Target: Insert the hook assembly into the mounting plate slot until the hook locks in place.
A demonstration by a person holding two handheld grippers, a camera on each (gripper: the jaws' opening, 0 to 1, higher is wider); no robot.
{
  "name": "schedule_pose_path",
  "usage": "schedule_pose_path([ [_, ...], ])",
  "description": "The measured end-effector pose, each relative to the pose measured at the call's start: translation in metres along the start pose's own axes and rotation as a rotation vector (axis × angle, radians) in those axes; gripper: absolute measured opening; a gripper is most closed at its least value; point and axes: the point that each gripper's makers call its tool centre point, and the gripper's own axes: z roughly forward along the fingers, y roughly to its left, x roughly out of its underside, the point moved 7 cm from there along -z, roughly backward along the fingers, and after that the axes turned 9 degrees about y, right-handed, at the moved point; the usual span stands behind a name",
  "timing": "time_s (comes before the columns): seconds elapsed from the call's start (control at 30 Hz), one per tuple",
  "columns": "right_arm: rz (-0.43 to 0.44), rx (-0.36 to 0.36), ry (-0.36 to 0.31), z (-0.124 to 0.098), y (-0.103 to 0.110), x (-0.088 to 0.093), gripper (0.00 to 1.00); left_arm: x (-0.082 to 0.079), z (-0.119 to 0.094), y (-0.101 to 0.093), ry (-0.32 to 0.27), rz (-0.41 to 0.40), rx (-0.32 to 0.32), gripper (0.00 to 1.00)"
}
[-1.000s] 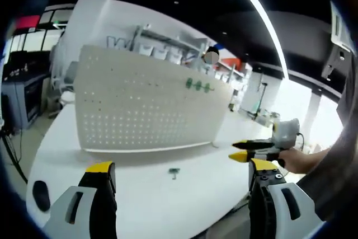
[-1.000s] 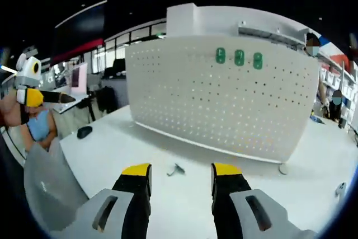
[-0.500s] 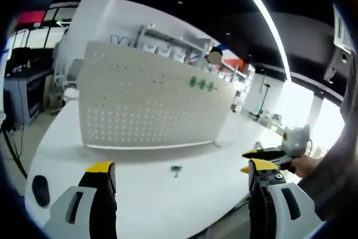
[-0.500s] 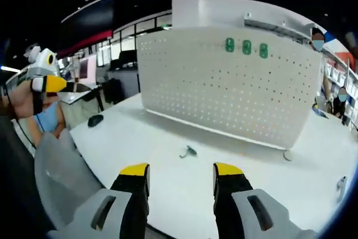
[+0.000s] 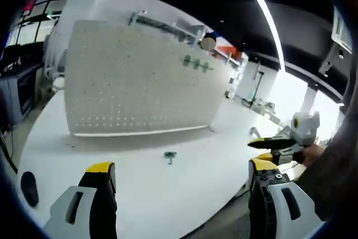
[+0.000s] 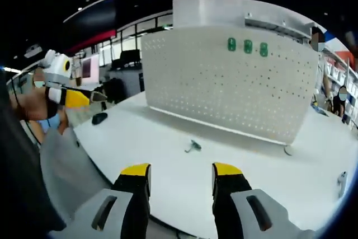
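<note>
The hook assembly (image 6: 193, 146) is lying loose on the white table (image 6: 291, 188), a small dark-green and metal piece just in front of the pegboard's lower edge and well apart from both grippers; in the left gripper view it (image 5: 169, 155) is sitting in the same spot, between the board and the table's near edge. Nothing is gripping it. The mounting plate, as far as I can judge, is the white pegboard (image 6: 235, 88) standing upright on the table, its face full of small holes, with three green pieces (image 6: 247, 46) already sitting high up near its top edge.

The right gripper (image 6: 179, 174) is hovering over the table short of the hook, its yellow-tipped jaws standing apart with nothing between them. The left gripper (image 5: 182, 173) is hanging further back from the pegboard, jaws spread wide and empty; from the right gripper view it (image 6: 75, 98) is showing off to the side of the board, held in a hand (image 6: 33, 104).

So the task is looking barely begun: the hook is not yet picked up, and grasping, carrying to the board, seating and locking are all left. A dark computer mouse (image 6: 99, 118) is lying on the table off the board's far end.
</note>
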Motion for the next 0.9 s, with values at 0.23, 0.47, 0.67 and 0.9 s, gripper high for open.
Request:
schedule_pose_path([
  [0.23,-0.004,0.011,0.011,0.003,-0.009,-0.002,0.43,0.001,0.041,0.005,0.040,-0.007,0.068,1.00],
  [0.47,-0.012,-0.001,0.038,0.012,-0.012,-0.001,0.42,0.007,0.073,0.014,0.072,-0.018,0.089,0.98],
  [0.67,-0.009,-0.015,0.064,0.021,-0.015,0.000,0.41,0.013,0.100,0.021,0.092,-0.045,0.102,0.96],
  [0.9,-0.001,-0.016,0.084,0.022,-0.022,-0.002,0.41,0.022,0.138,0.024,0.123,-0.061,0.125,0.90],
])
